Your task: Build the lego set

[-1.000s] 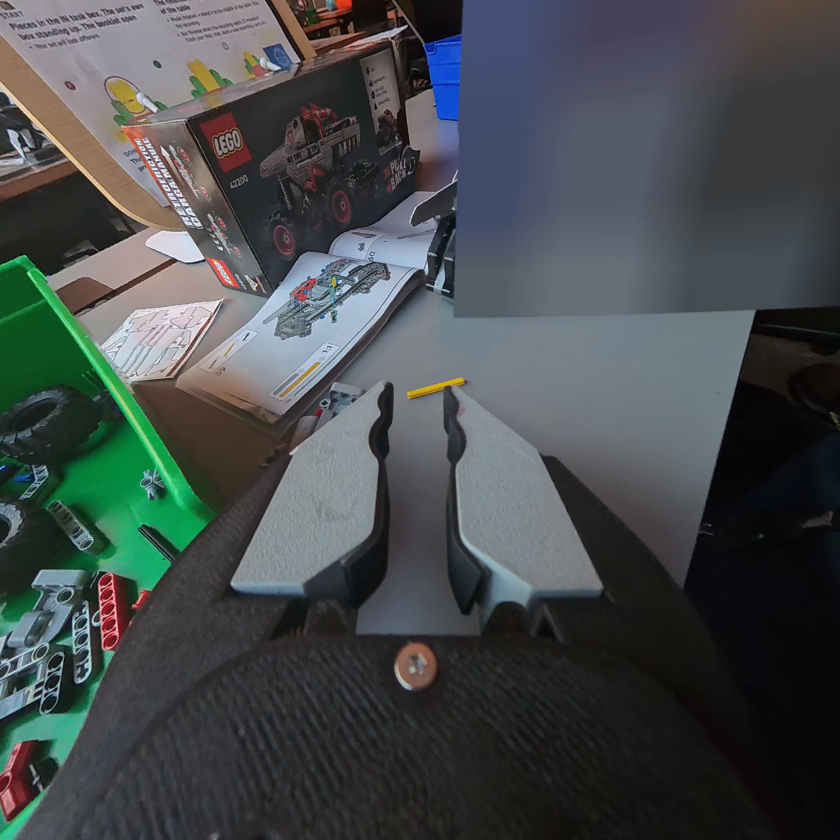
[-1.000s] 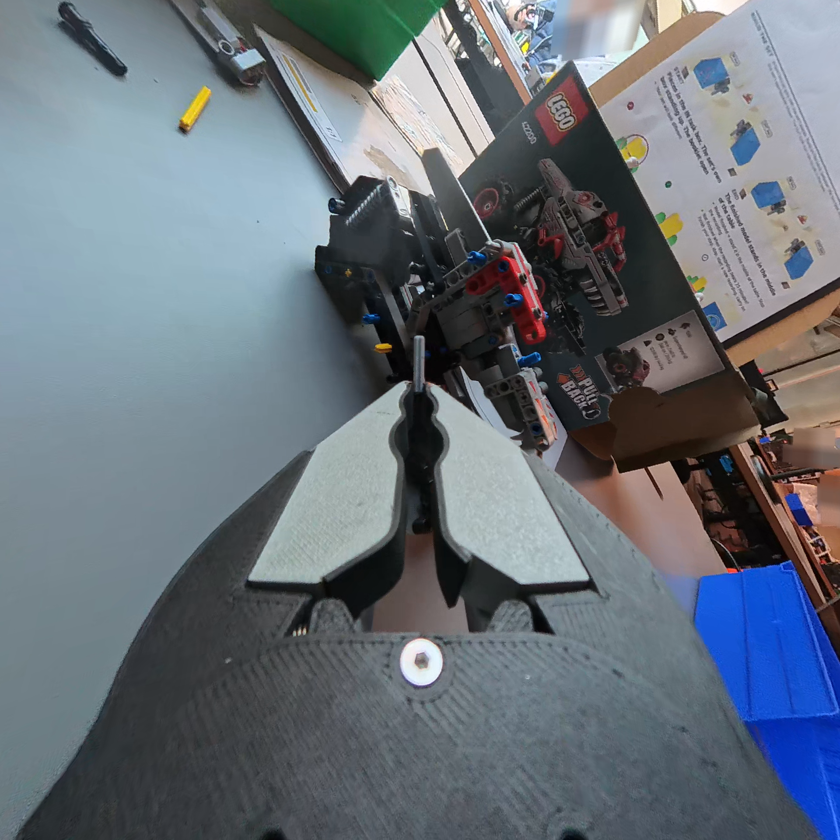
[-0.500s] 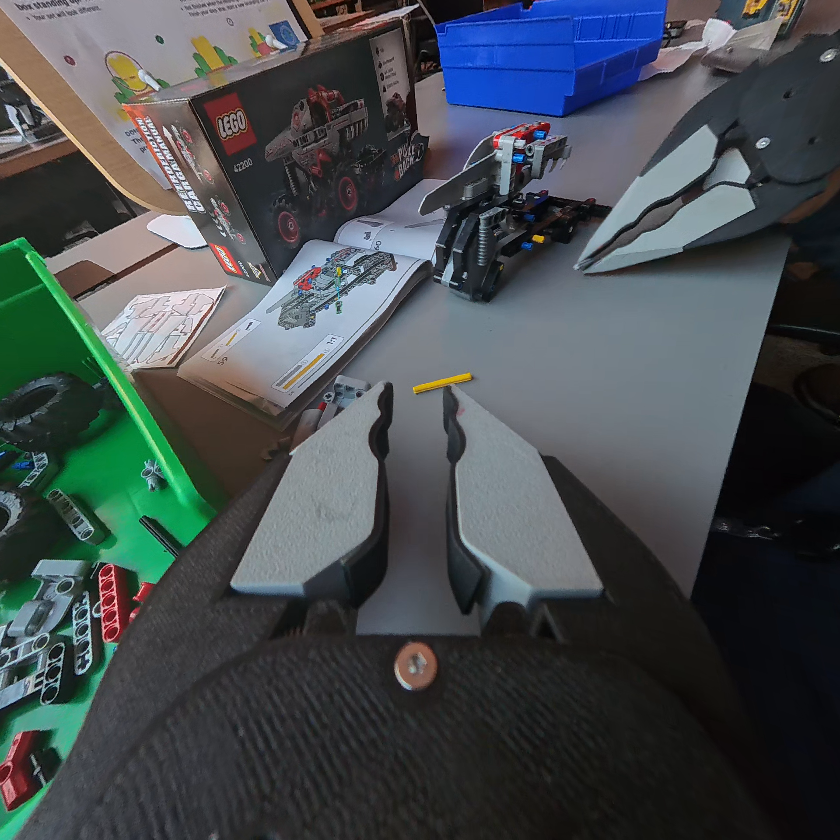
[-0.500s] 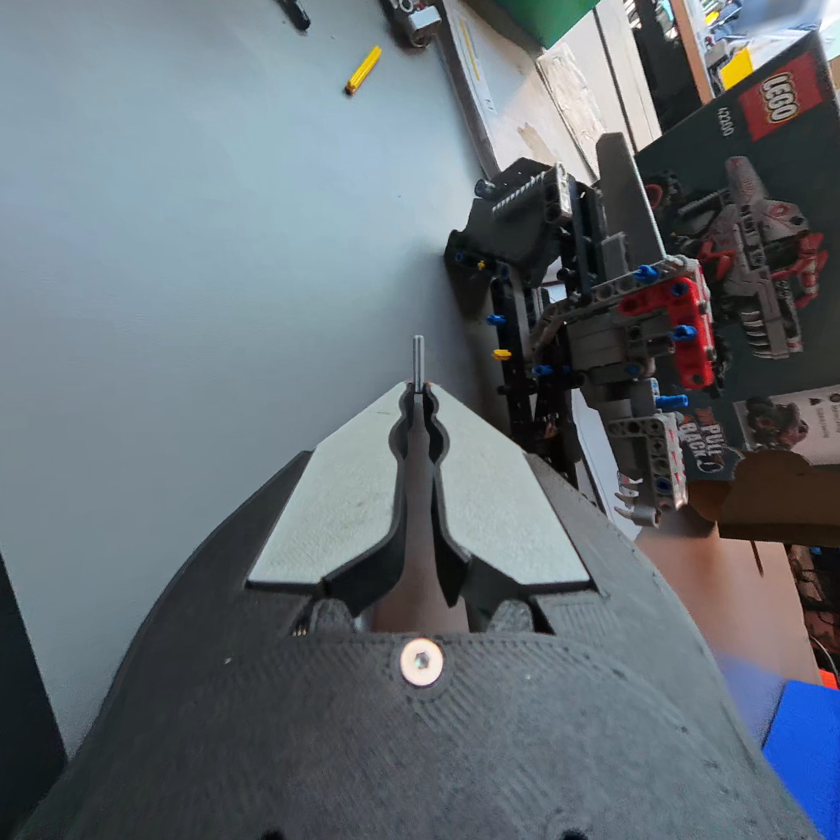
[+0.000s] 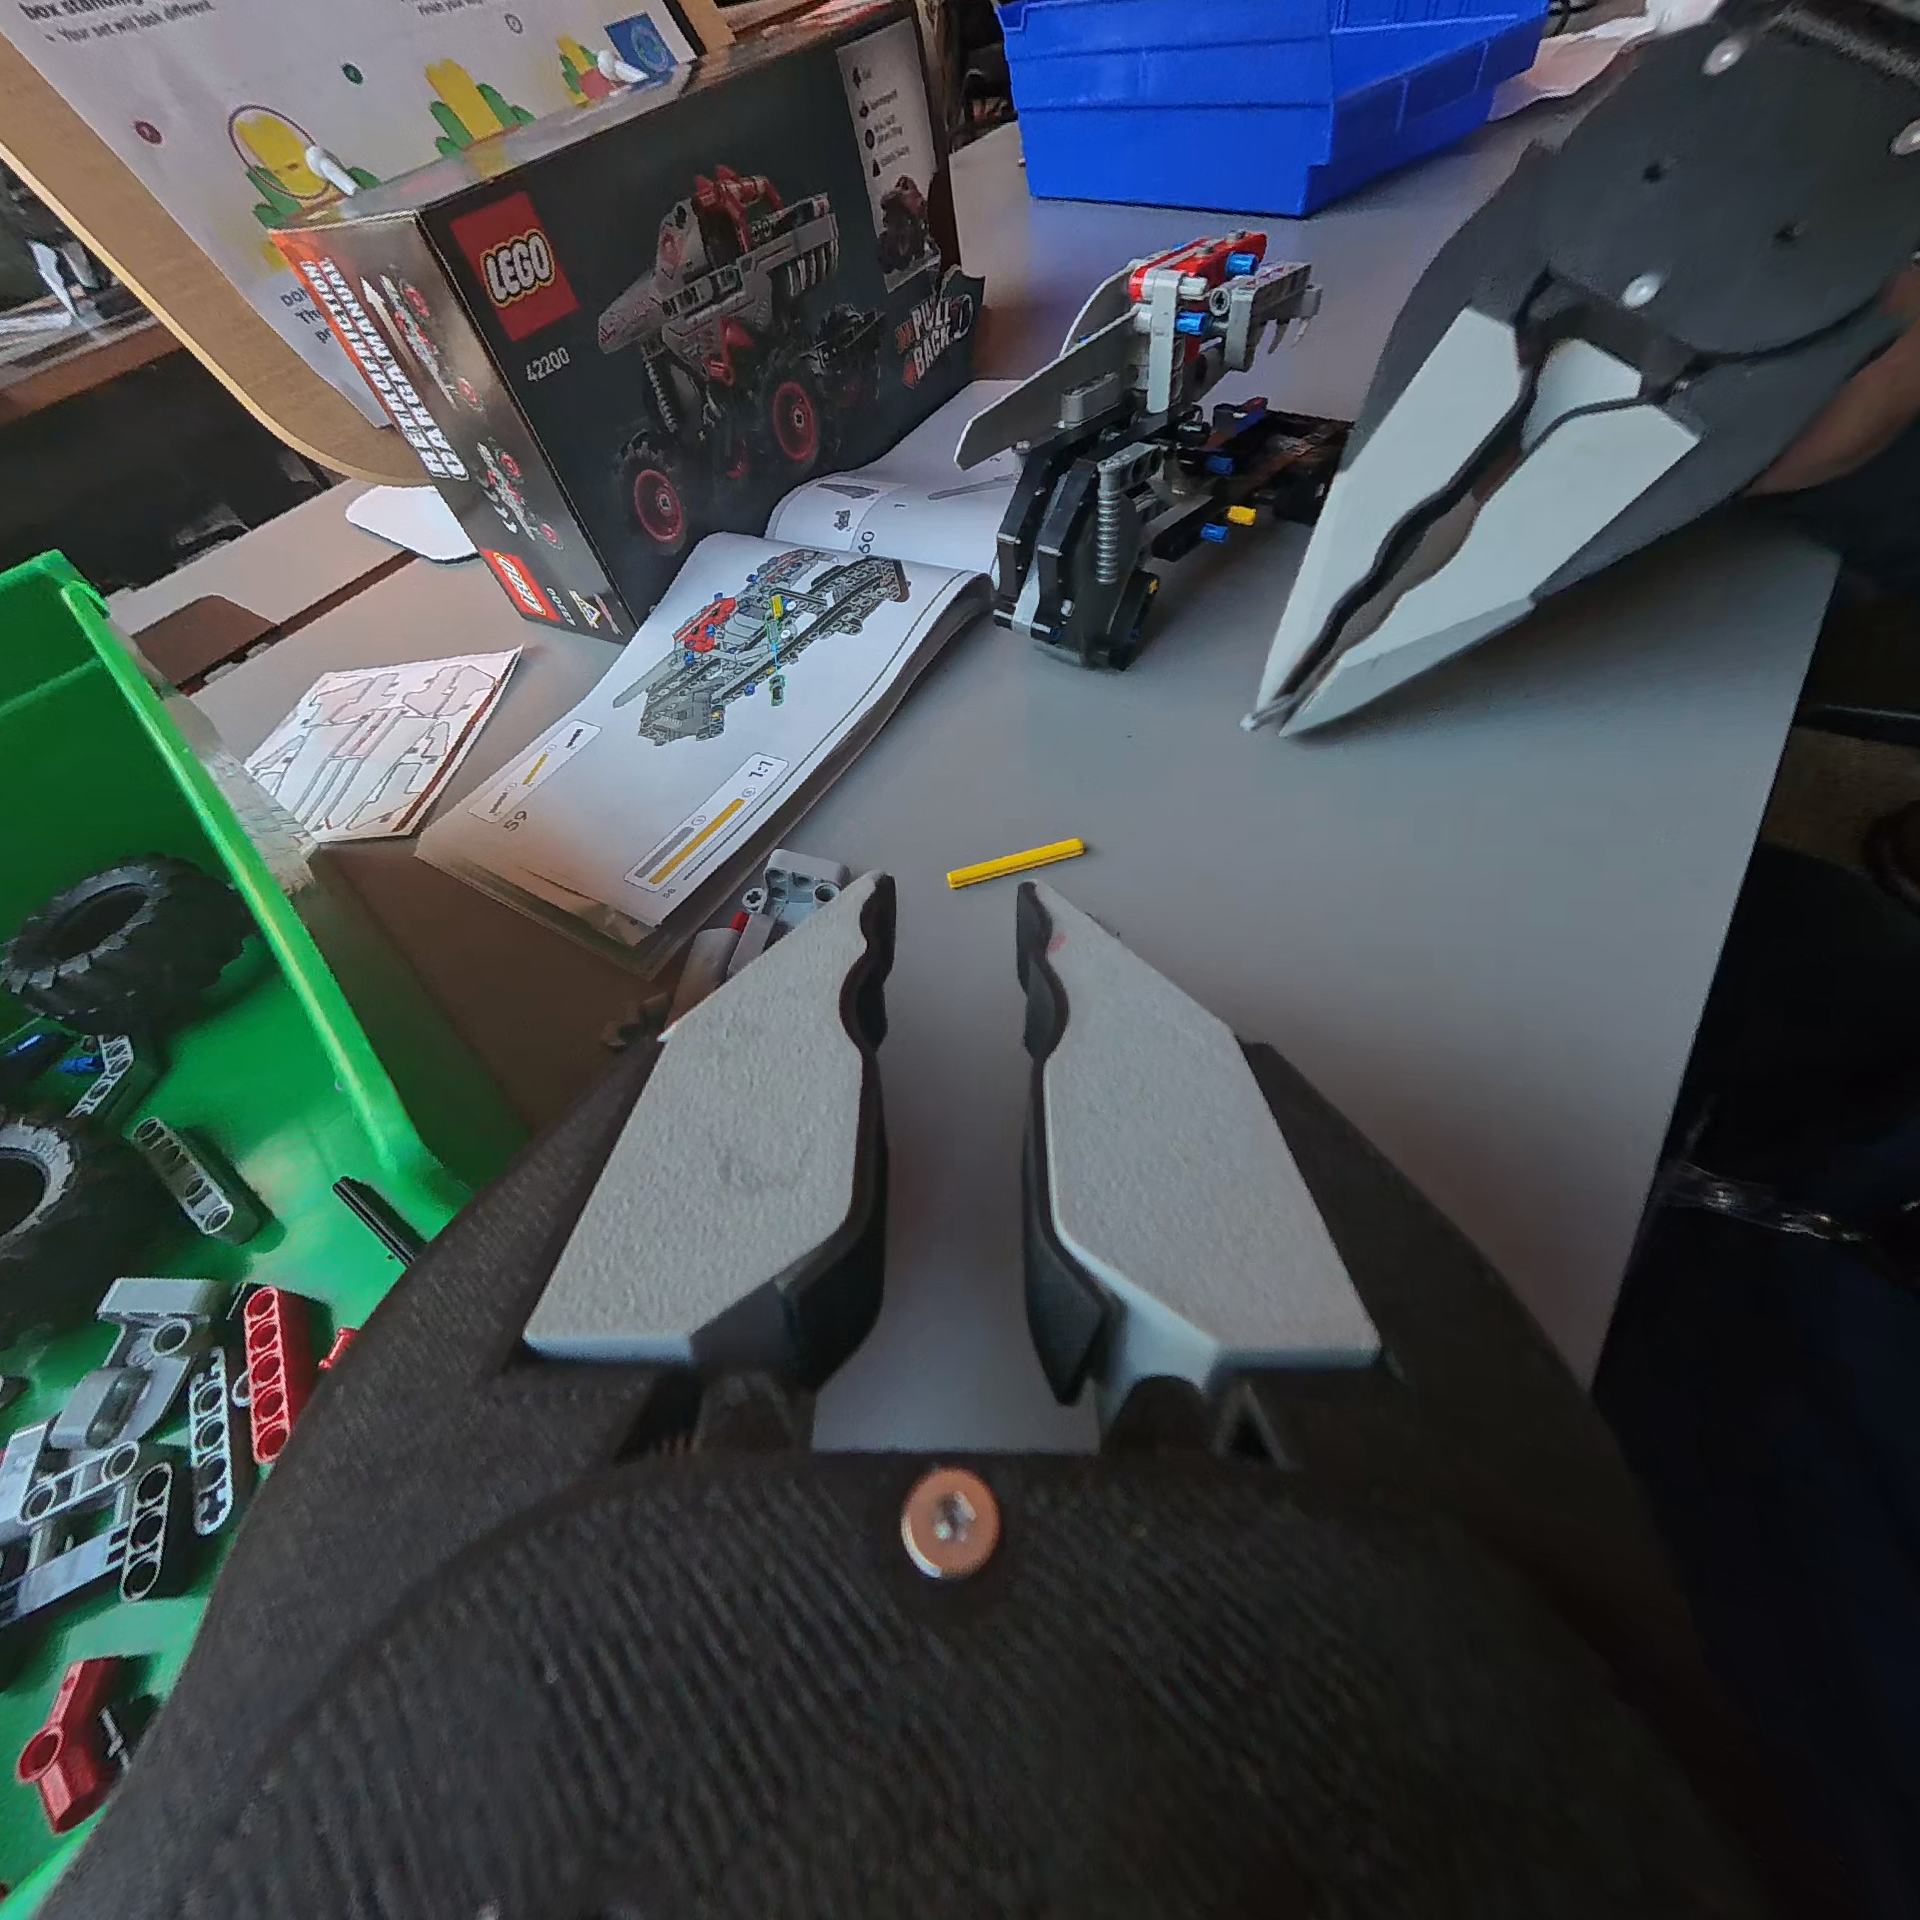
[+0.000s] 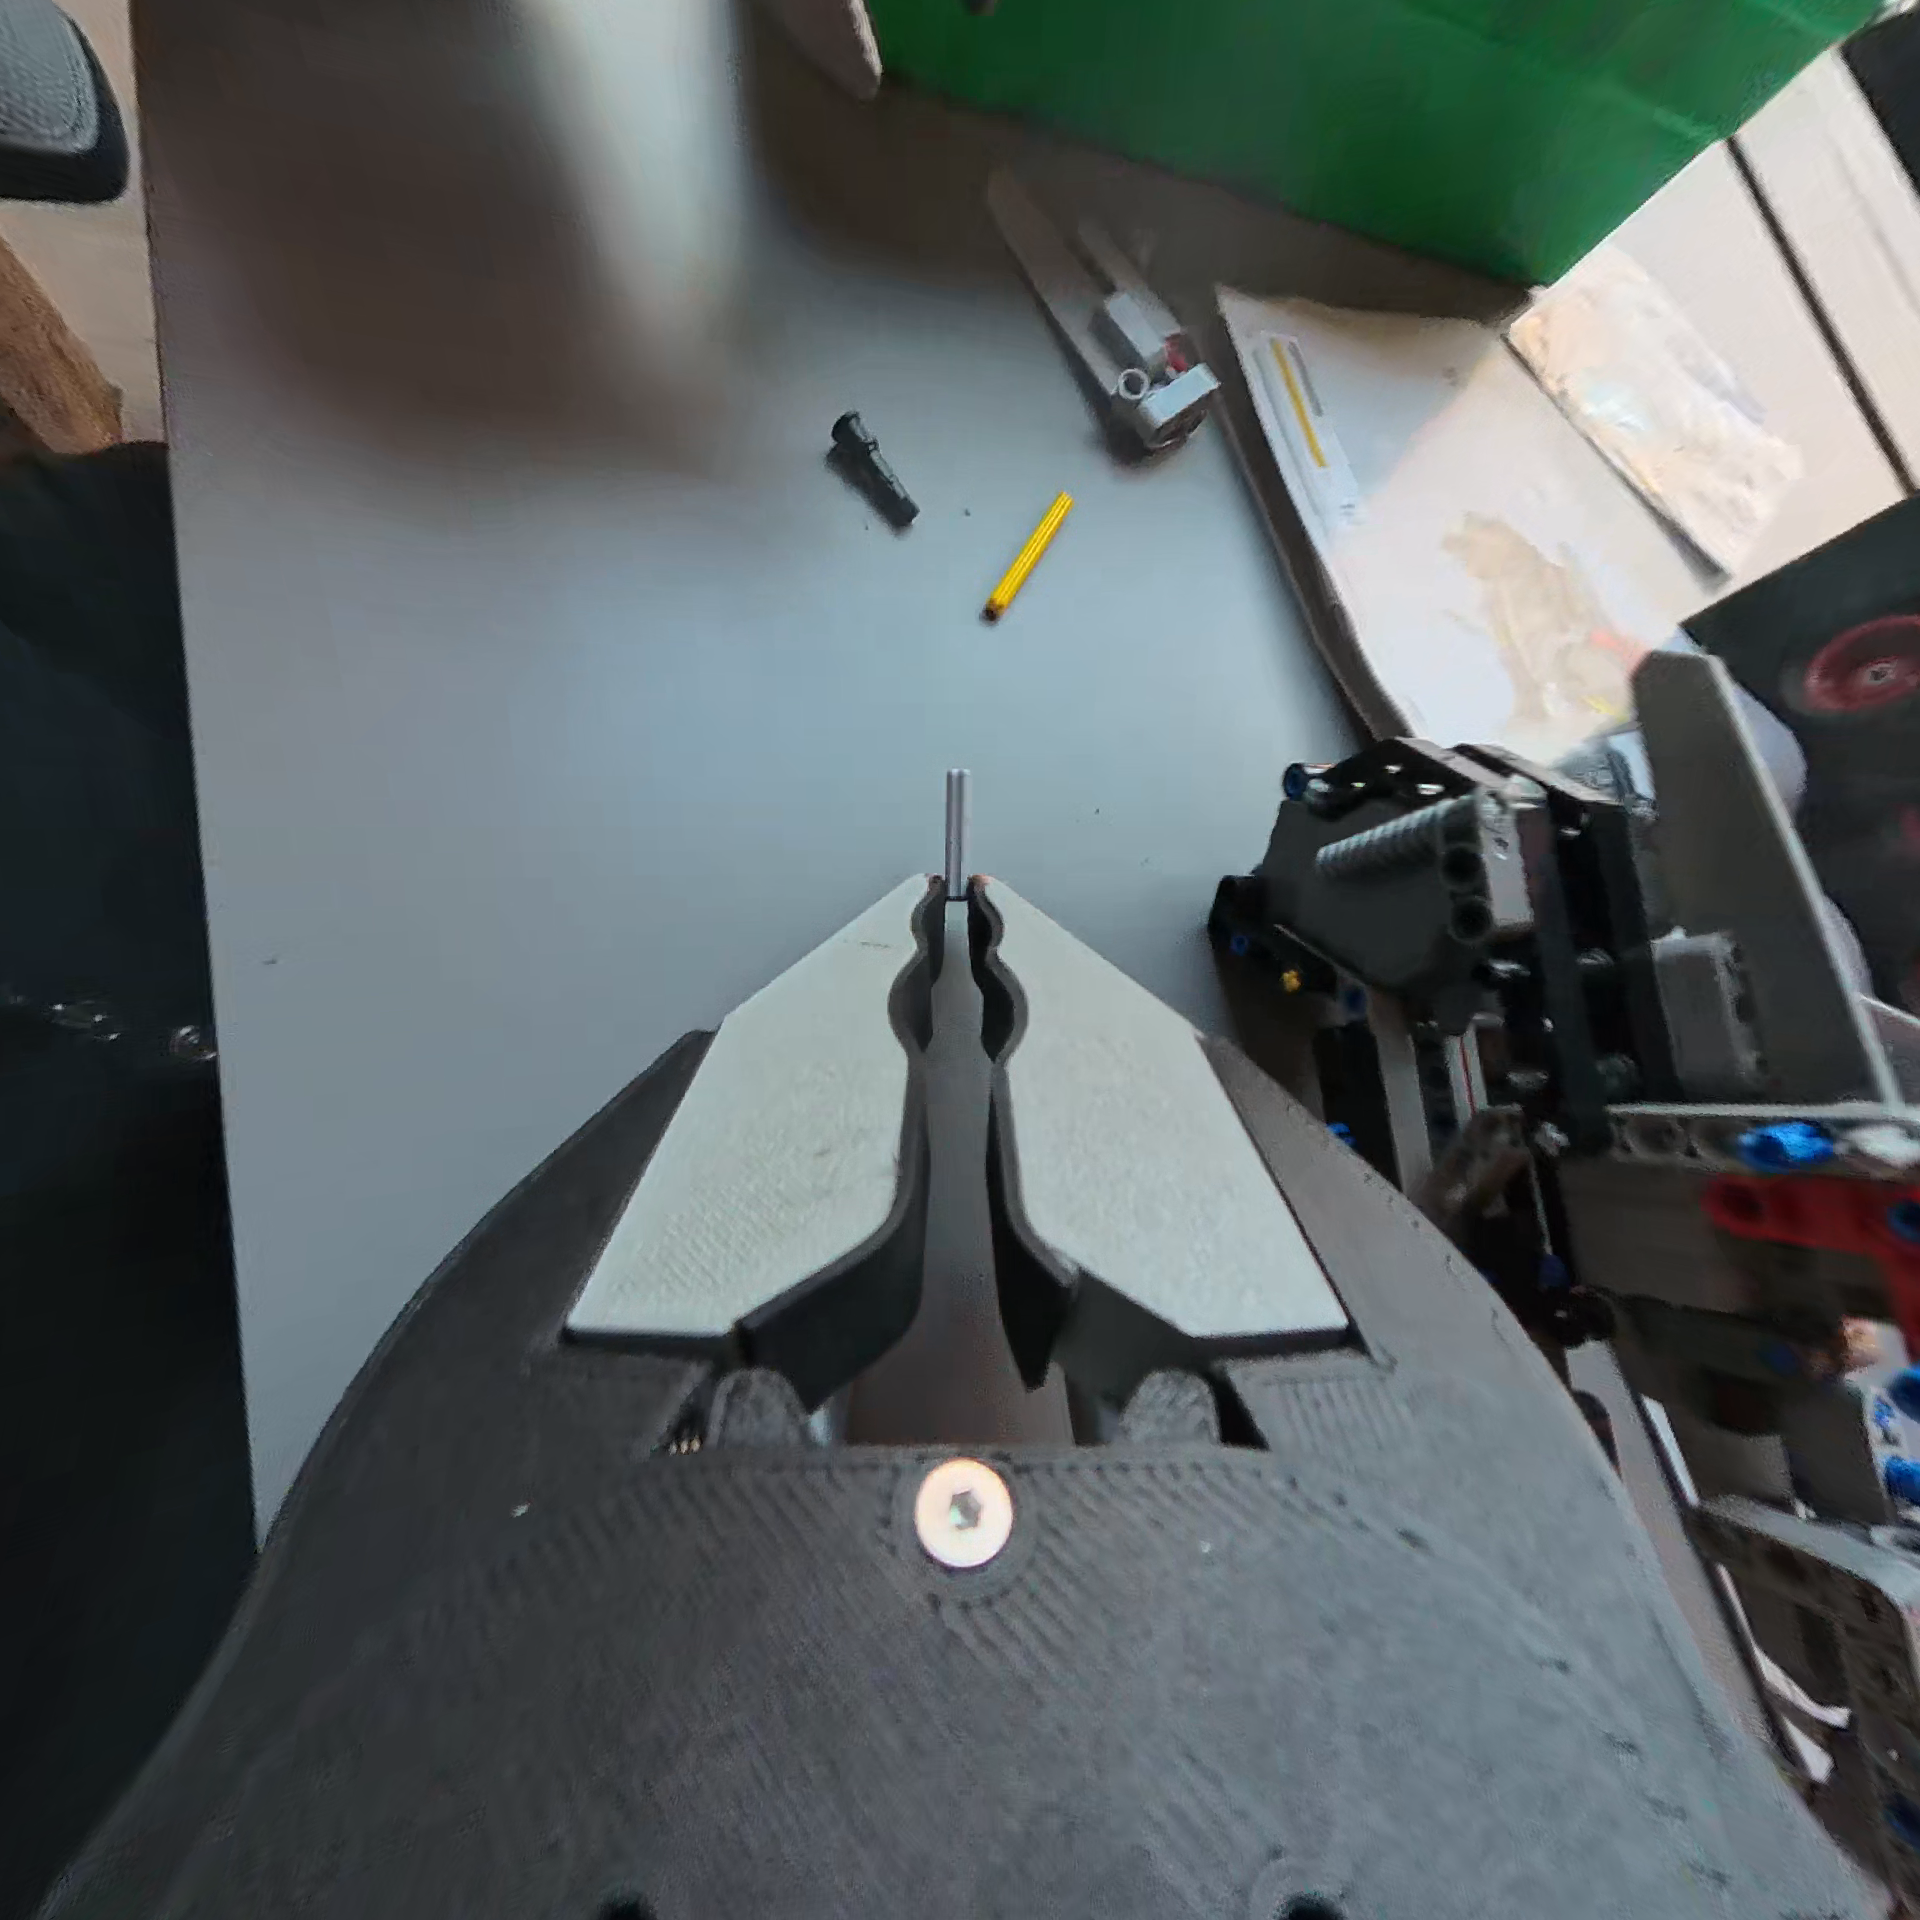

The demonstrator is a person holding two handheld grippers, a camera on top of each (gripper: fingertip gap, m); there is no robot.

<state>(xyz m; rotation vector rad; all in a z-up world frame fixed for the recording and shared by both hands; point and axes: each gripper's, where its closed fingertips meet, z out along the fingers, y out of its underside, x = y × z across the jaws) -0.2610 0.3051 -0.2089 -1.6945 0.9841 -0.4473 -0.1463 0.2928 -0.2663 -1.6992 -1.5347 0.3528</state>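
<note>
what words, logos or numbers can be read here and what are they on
Writing is not copied out; these bear it:
Black set box: logo, number, lettering.
Open instruction booklet: page and step numbers.
Poster behind the box: small print, cut off.
Sticker sheet: nothing legible.

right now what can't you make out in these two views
- Black pin: hidden in the left wrist view, apparently behind the left gripper.
- Partly built truck: blurred and cut off at the right wrist view's right edge.
- Grey axle in the right gripper: its rear end hidden between the fingers.
- Green bin: cut off at the left edge, left wrist view.
</note>
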